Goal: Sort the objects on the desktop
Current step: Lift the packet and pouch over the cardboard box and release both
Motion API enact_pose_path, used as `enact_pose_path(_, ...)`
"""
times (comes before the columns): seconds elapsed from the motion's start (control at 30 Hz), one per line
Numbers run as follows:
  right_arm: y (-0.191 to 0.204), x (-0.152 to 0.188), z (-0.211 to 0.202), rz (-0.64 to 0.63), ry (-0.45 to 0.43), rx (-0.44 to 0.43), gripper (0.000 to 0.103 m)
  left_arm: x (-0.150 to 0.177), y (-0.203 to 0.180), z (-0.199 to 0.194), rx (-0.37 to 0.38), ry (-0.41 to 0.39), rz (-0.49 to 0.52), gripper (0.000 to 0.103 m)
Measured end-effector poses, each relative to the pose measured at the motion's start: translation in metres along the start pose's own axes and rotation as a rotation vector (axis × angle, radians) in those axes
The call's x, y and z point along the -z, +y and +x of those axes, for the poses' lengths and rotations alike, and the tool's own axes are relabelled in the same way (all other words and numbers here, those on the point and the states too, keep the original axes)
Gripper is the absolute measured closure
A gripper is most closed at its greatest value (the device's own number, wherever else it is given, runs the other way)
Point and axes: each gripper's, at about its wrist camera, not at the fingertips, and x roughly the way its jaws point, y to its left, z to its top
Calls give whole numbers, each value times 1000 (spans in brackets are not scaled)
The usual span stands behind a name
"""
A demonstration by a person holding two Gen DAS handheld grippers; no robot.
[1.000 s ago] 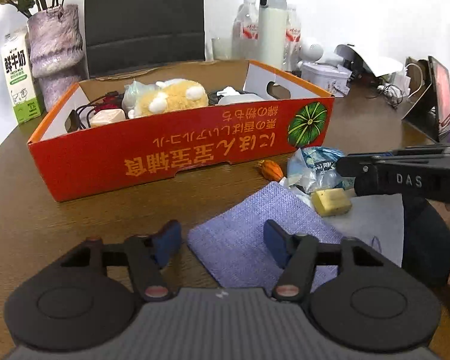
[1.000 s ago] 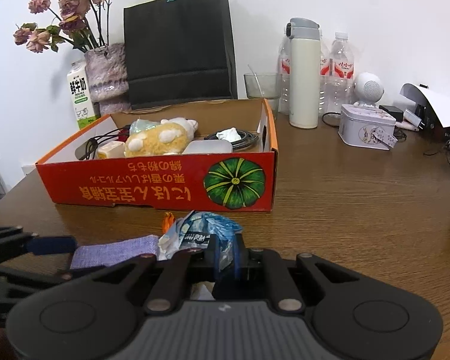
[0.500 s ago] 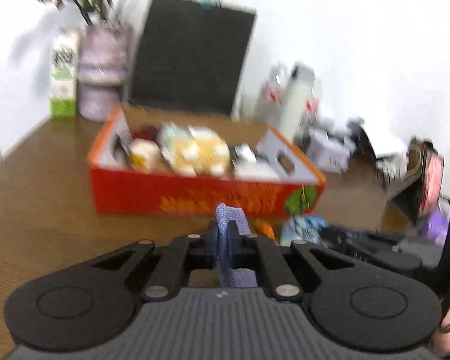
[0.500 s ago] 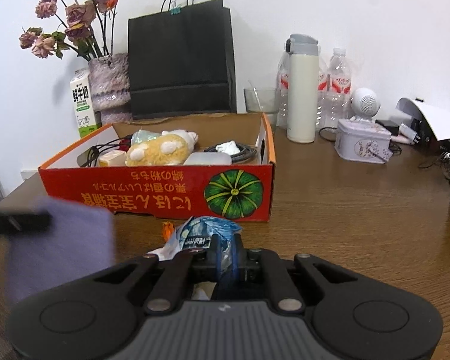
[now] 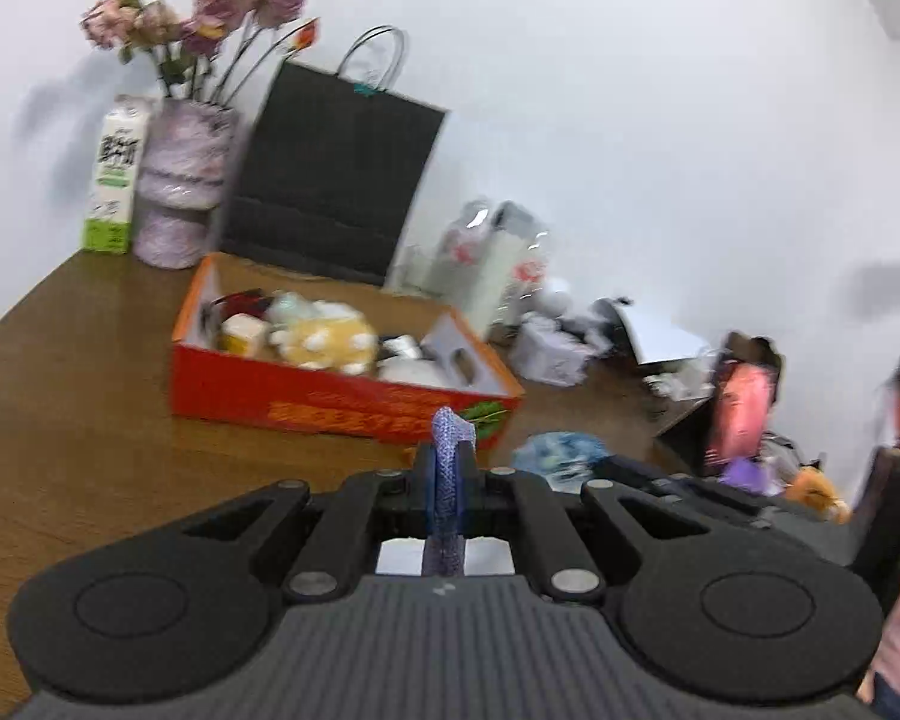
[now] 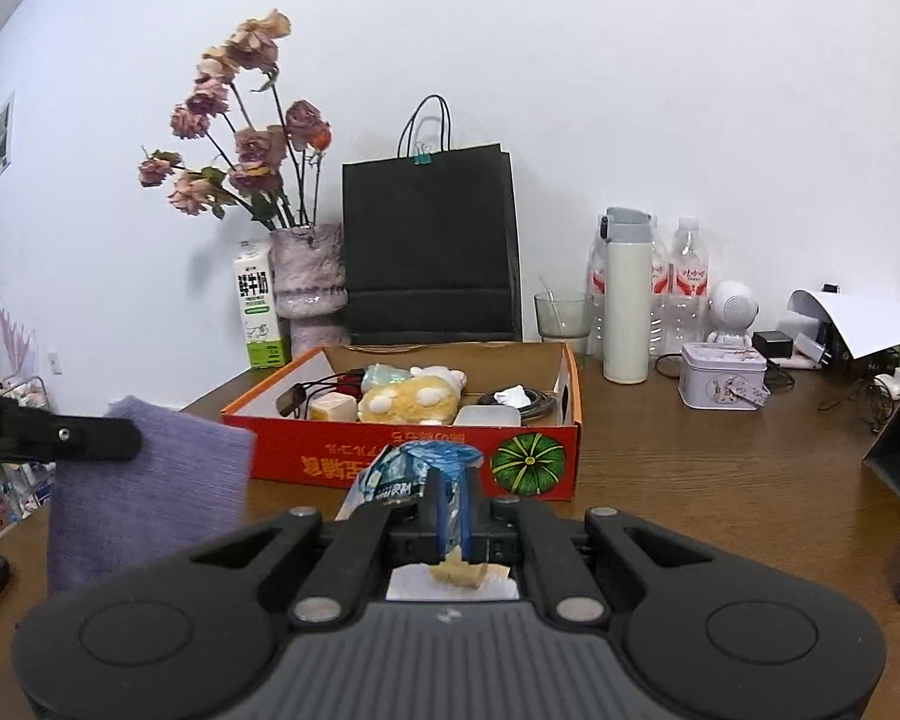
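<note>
My left gripper (image 5: 447, 468) is shut on a purple cloth (image 5: 450, 438), lifted above the table; the cloth hangs at the left of the right wrist view (image 6: 150, 486). My right gripper (image 6: 450, 498) is shut on a blue and white plastic bag (image 6: 414, 468), raised in front of the red cardboard box (image 6: 426, 462). The box (image 5: 330, 402) holds a yellow plush toy (image 6: 411, 399), cables and small items. A yellowish chunk (image 6: 462, 570) lies on white paper below my right gripper.
Behind the box stand a black paper bag (image 6: 429, 252), a vase of dried roses (image 6: 309, 288), a milk carton (image 6: 258, 306), a thermos (image 6: 627, 300), water bottles, a glass and a tin (image 6: 723, 375). A stand with a tablet (image 5: 741, 414) is at the right.
My left gripper shut on the purple cloth and lifted it off the table. My right gripper rose with the plastic bag in it.
</note>
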Motion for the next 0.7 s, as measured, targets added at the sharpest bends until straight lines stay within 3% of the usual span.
enact_pose_path(0.17, 0, -20, 2, -5, -12, 11, 100, -53, -11, 10, 18, -98, 99, 97)
enact_pose_path(0.37, -12, -90, 49, -7, -72, 1, 99, -123, 2, 67, 21, -80, 111, 97)
enact_pose_path(0.47, -18, -121, 92, -12, -43, -8, 100, -159, 20, 107, 37, -29, 114, 97)
enact_pose_path(0.53, -22, -138, 130, -23, -8, -2, 100, -176, 37, 148, -30, 24, 142, 96)
enact_pose_path(0.57, -24, -144, 150, -29, 15, 7, 100, -181, 51, 179, -44, 93, 156, 96)
enact_pose_path(0.63, -30, -153, 196, -14, 81, 17, 99, -177, 76, 235, -25, 230, 188, 96)
enact_pose_path(0.7, -35, -154, 246, -3, 181, 13, 99, -155, 96, 288, -133, 316, 260, 96)
